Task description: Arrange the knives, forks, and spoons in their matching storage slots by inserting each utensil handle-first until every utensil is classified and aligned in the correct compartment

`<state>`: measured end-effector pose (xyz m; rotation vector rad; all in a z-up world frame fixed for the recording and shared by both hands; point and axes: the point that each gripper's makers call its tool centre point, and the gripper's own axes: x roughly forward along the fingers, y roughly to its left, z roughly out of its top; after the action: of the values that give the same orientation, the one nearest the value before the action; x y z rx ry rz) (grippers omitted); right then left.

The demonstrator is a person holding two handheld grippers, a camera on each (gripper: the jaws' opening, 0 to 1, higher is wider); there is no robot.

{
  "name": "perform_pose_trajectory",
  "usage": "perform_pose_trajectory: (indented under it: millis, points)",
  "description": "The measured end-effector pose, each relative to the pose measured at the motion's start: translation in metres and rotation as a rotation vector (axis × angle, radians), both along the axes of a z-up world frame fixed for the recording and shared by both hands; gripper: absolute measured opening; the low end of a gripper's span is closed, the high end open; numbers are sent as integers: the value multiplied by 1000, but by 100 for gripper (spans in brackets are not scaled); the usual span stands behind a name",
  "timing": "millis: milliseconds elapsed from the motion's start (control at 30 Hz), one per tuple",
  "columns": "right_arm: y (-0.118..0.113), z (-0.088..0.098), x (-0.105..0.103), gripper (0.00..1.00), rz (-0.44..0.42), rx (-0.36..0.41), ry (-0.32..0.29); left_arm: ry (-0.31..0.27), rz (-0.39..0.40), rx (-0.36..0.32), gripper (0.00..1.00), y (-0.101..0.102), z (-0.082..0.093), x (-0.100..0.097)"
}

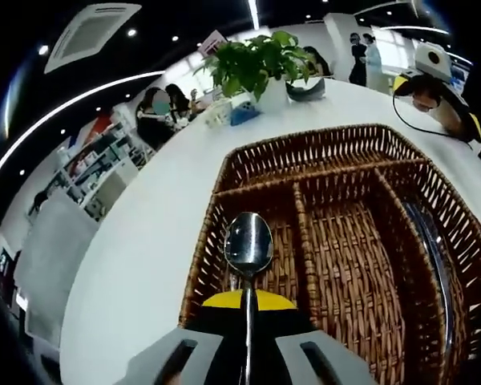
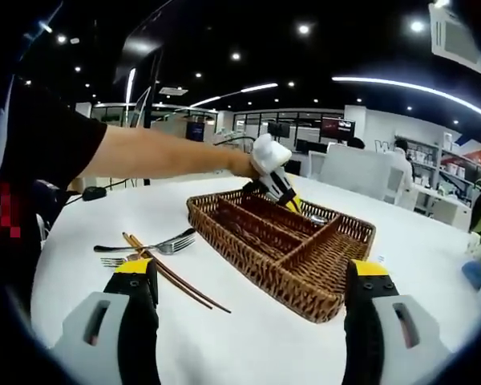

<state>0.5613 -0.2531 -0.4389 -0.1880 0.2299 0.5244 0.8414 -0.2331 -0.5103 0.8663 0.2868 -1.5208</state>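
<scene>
My left gripper is shut on a silver spoon, gripping its handle, with the bowl pointing forward. The spoon hangs over the left slot of the brown wicker basket, which has a cross slot at the far end and three long slots. A long metal utensil lies in the right slot. In the right gripper view, a gloved hand holds the left gripper over the far side of the basket. My right gripper is open and holds nothing. Forks and brown chopsticks lie on the table left of the basket.
The basket sits on a round white table. A potted plant and a small blue thing stand at its far edge. A yellow and black device with a cable lies beyond the basket. People and desks fill the room behind.
</scene>
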Motion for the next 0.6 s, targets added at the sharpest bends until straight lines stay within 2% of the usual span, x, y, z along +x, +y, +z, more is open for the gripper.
perform_pose_trajectory:
  millis: [233,467,600]
  points:
    - [-1,0,1,99,-6,-1,-4,48,7,-12,0,-2,-5,3]
    - [1,-4,1,99,1,-7,7,56,-10,-1,1,-2,-9,2]
    - [0,-5,2,99,-3,-13,9,32,-32,-2,2,-3,-8,2]
